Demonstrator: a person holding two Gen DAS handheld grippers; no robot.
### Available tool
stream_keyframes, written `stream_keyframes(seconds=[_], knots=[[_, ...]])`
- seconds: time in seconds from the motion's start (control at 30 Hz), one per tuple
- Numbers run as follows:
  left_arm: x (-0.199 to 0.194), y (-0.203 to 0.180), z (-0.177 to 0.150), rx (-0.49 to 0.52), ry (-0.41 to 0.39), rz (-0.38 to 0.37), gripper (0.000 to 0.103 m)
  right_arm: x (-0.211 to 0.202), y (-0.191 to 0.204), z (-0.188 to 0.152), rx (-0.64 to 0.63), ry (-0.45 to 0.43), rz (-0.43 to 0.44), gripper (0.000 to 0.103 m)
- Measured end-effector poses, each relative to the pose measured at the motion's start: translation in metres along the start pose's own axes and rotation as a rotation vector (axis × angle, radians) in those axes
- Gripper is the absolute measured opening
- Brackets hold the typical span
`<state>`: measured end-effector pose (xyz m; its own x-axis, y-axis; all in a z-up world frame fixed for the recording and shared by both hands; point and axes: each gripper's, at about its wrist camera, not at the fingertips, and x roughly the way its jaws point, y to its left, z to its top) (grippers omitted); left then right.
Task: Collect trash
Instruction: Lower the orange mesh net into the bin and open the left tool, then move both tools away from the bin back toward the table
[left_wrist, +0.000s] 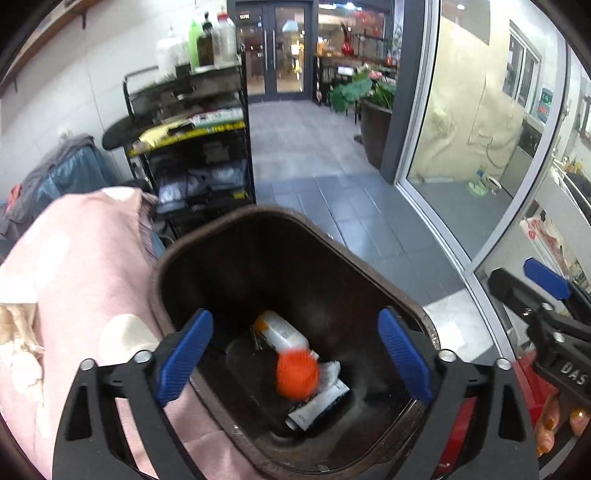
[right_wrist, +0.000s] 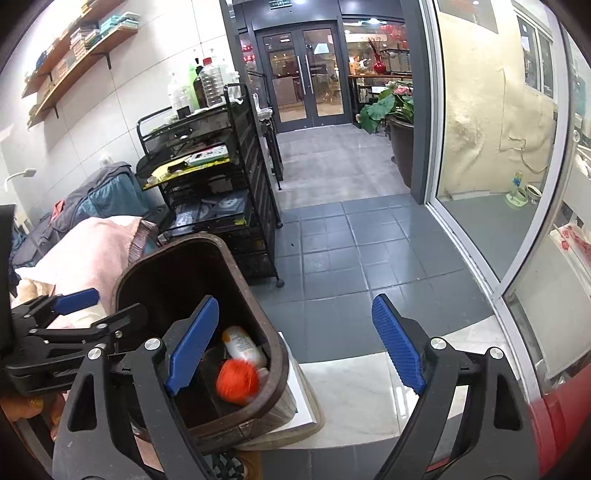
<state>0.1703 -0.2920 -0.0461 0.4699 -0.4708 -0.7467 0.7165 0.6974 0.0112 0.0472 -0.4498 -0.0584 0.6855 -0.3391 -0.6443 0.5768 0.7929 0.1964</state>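
A dark brown bin (left_wrist: 332, 240) stands open below my left gripper (left_wrist: 295, 315), which is open with nothing between its blue pads. Inside the bin lie a white bottle (left_wrist: 280, 332), a blurred orange ball (left_wrist: 297, 376), crumpled white paper (left_wrist: 328, 373) and a white tube (left_wrist: 317, 406). In the right wrist view the bin (right_wrist: 177, 243) sits at the lower left with the bottle (right_wrist: 242, 345) and orange ball (right_wrist: 237, 380) in it. My right gripper (right_wrist: 295, 301) is open and empty, just right of the bin over the floor. The left gripper (right_wrist: 107, 306) reaches over the bin's left rim.
A pink cloth (left_wrist: 74, 277) lies left of the bin. Behind stands a black wire cart (right_wrist: 214, 184) with bottles on top. Grey tiled floor (right_wrist: 351, 240) runs to glass doors. A sliding glass door (right_wrist: 480, 147) bounds the right side, near a potted plant (right_wrist: 399, 122).
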Motion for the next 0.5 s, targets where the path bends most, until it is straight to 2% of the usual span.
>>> stream_keyframes(seconds=[0.2, 0.37, 0.5], knots=[[-0.013, 0.004, -0.002, 0.008, -0.042, 0.066, 0.096, -0.006, 0.009, 0.002, 0.016, -0.031, 0.040, 0.085], [-0.032, 0.020, -0.006, -0.043, -0.089, 0.069, 0.097, -0.012, 0.017, 0.003, 0.010, -0.053, 0.068, 0.085], [-0.044, 0.030, -0.013, -0.055, -0.105, 0.093, 0.097, -0.011, 0.024, 0.005, 0.012, -0.038, 0.106, 0.085]])
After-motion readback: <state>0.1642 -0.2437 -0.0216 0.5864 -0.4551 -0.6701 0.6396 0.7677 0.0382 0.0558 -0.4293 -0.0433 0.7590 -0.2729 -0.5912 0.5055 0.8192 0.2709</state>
